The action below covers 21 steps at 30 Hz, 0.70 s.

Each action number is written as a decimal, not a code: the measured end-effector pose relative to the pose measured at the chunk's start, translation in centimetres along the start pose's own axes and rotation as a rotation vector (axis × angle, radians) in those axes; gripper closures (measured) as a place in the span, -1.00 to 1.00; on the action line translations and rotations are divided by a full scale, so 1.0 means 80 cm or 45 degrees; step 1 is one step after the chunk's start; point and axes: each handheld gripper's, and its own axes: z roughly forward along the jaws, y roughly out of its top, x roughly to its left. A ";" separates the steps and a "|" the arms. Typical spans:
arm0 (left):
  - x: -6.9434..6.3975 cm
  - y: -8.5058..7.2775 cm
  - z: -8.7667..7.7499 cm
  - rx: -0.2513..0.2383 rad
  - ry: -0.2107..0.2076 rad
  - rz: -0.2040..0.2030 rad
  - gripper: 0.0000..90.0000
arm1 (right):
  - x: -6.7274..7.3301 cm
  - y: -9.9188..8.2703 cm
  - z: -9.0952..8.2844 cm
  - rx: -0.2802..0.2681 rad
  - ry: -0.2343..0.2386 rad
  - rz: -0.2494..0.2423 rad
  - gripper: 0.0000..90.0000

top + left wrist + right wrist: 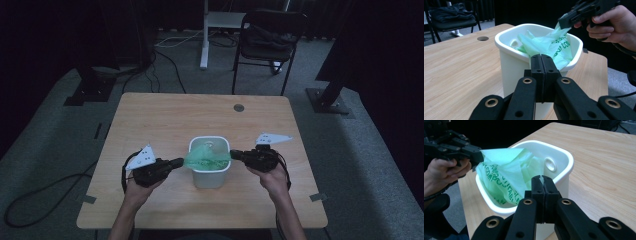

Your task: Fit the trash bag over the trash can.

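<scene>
Inside white bin (209,176): green bag (206,159).

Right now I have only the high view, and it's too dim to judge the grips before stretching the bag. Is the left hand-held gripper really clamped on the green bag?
Observer: Yes. The left hand-held gripper has its jaws shut on the edge of the green bag, just above the near rim of the white bin.
Operator: And the right one?
Observer: The right hand-held gripper is shut too, with a sliver of the film pinched at its tips.
Operator: Any print on the bag?
Observer: Yes. Green lettering runs across it, and it seems to read COMPOSTABLE.
</scene>
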 end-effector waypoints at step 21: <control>-0.004 0.031 -0.003 -0.066 -0.028 0.046 0.40 | 0.044 0.024 -0.026 -0.092 0.033 -0.175 1.00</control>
